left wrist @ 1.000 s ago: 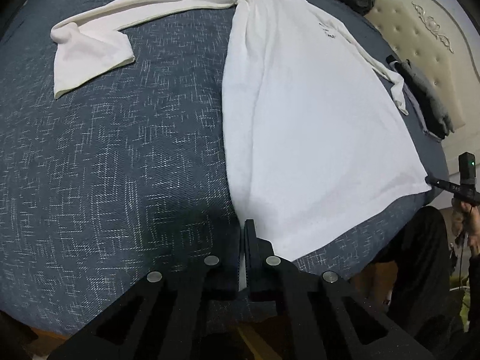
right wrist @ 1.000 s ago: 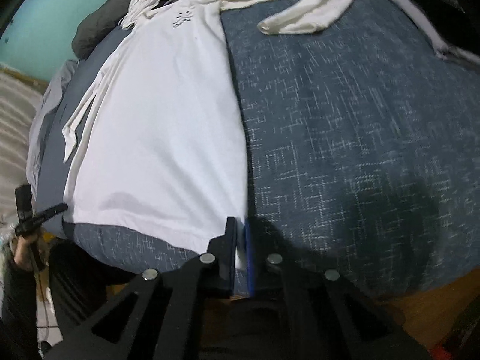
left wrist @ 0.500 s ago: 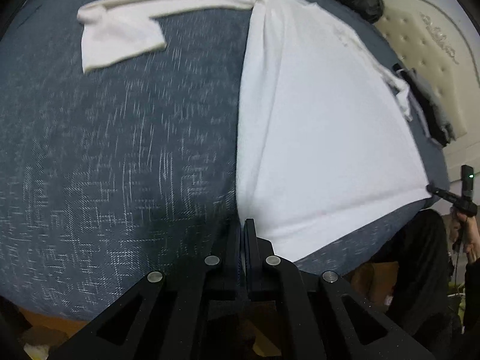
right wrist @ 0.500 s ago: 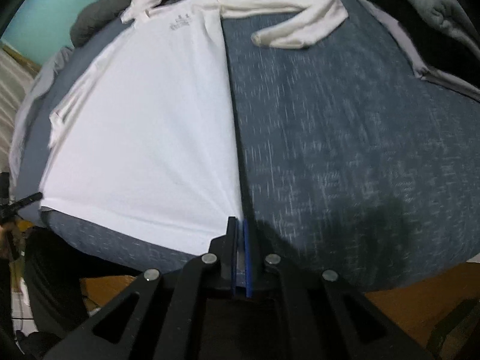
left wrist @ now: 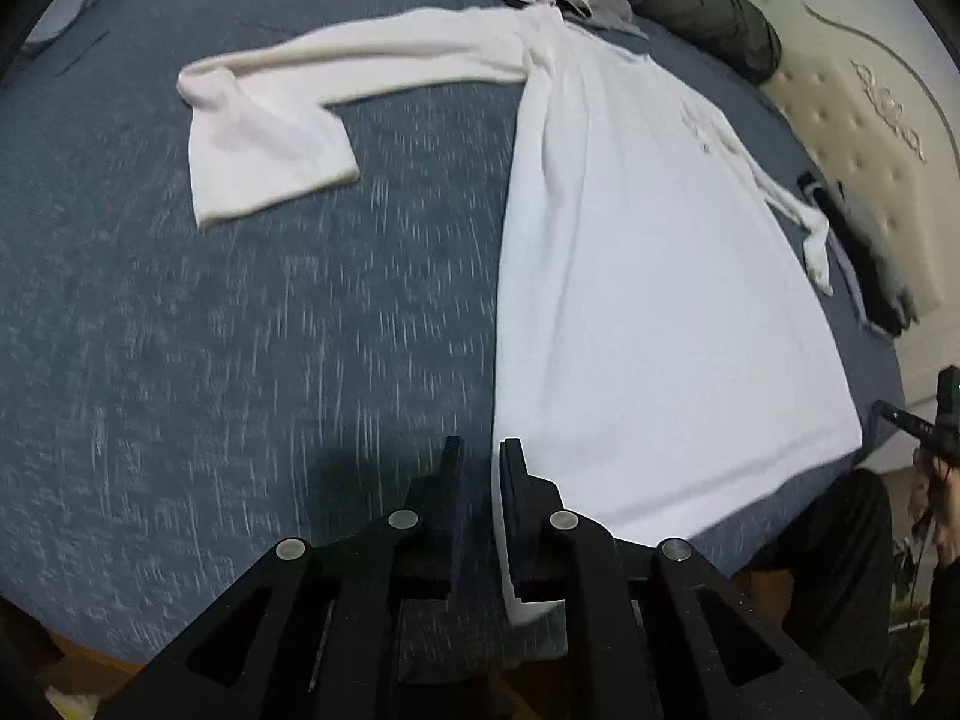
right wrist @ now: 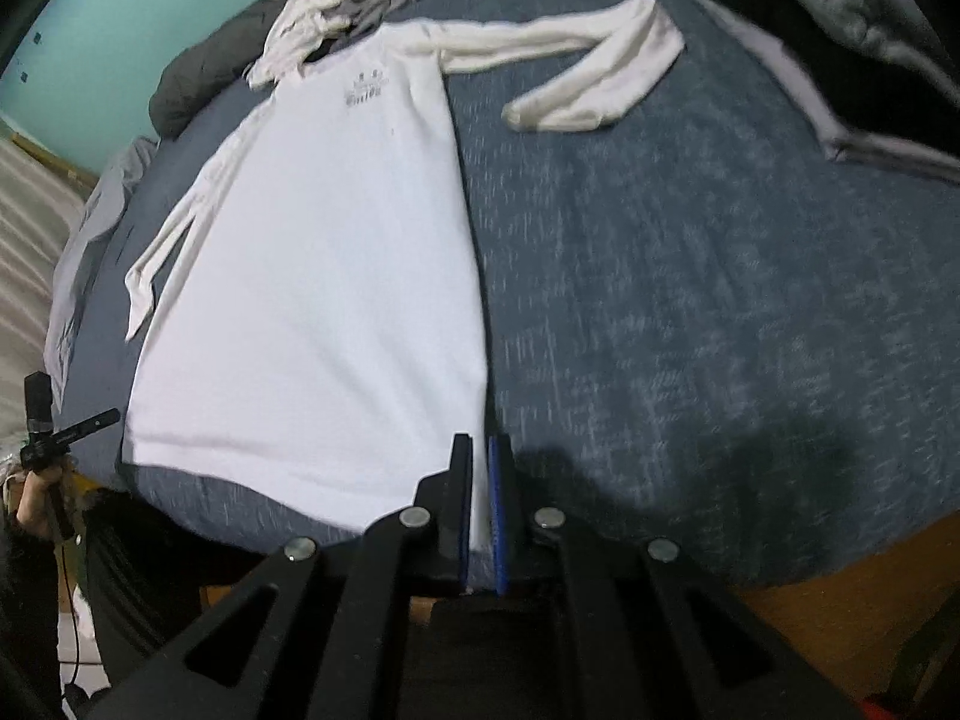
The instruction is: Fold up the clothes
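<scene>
A white long-sleeved shirt (left wrist: pixel 648 312) lies flat, front up, on the dark blue bedspread (left wrist: pixel 240 360), hem towards me. My left gripper (left wrist: pixel 480 456) is at one hem corner. Its jaws are opening, with a clear gap between them. A strip of the hem still lies against the inner face of one finger, not pinched. In the right wrist view the shirt (right wrist: pixel 324 276) runs away from my right gripper (right wrist: pixel 480 450), which is shut on the other hem corner, white cloth between its blue pads. One sleeve (left wrist: pixel 264 138) is bent back on itself out on the bedspread (right wrist: pixel 690 300).
Crumpled white and grey clothes (right wrist: pixel 360 0) and a dark garment (left wrist: pixel 708 12) lie past the collar. A grey garment (right wrist: pixel 840 12) sits at the far right. A padded headboard (left wrist: pixel 870 120) borders one side. A hand holds a black device (right wrist: pixel 54 426) by the bed's near edge.
The left jaws, shut on the hem before, now stand apart. Both views have lifted and show more of the far end of the bed. The right gripper keeps its grip.
</scene>
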Demonstrator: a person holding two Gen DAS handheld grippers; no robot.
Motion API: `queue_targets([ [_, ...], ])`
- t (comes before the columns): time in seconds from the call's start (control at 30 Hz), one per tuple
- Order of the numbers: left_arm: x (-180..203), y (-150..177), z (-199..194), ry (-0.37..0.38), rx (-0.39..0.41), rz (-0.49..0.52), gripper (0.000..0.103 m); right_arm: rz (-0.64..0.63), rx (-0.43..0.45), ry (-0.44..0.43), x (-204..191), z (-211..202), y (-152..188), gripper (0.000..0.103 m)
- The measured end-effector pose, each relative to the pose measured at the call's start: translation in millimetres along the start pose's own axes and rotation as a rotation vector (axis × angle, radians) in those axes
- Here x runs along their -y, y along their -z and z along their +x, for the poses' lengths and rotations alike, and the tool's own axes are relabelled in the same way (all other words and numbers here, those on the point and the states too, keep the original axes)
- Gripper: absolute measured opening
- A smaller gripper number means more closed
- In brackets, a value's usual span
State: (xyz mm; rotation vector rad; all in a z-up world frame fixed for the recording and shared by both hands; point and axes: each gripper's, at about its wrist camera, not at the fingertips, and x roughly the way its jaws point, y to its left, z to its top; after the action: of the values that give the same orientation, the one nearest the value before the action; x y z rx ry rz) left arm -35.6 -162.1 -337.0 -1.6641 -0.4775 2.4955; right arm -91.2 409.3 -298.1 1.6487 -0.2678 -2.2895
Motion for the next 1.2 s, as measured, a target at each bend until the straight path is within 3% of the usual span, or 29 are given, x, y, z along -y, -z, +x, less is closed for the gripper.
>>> queue_targets([
  [0.17,4.2,-15.6,-0.1,0.026,0.029,-0.002,0.012,0.018,0.051,-0.011,2.0,-16.8,-11.4,0.005],
  [0.4,6.2,-48.9,3.1,0.019,0.046,0.007,0.013,0.038,0.051,-0.031,-0.7,-12.4,-34.2,0.005],
  [0.57,12.4,-98.2,4.9,0.008,0.075,0.029,0.028,0.023,0.061,-0.036,-11.1,-1.5,-65.0,0.006],
  [0.83,23.1,-199.0,24.4,-0.013,0.097,0.082,0.034,-0.031,0.09,-0.058,-42.0,33.3,-159.9,0.015],
  [0.97,25.4,-256.8,51.0,-0.023,0.101,0.101,0.044,-0.089,0.107,-0.056,-59.8,54.3,-216.6,0.016],
  [1.2,26.5,-340.7,104.9,-0.025,0.071,0.136,0.045,-0.139,0.14,-0.028,-73.6,101.7,-320.1,0.018],
])
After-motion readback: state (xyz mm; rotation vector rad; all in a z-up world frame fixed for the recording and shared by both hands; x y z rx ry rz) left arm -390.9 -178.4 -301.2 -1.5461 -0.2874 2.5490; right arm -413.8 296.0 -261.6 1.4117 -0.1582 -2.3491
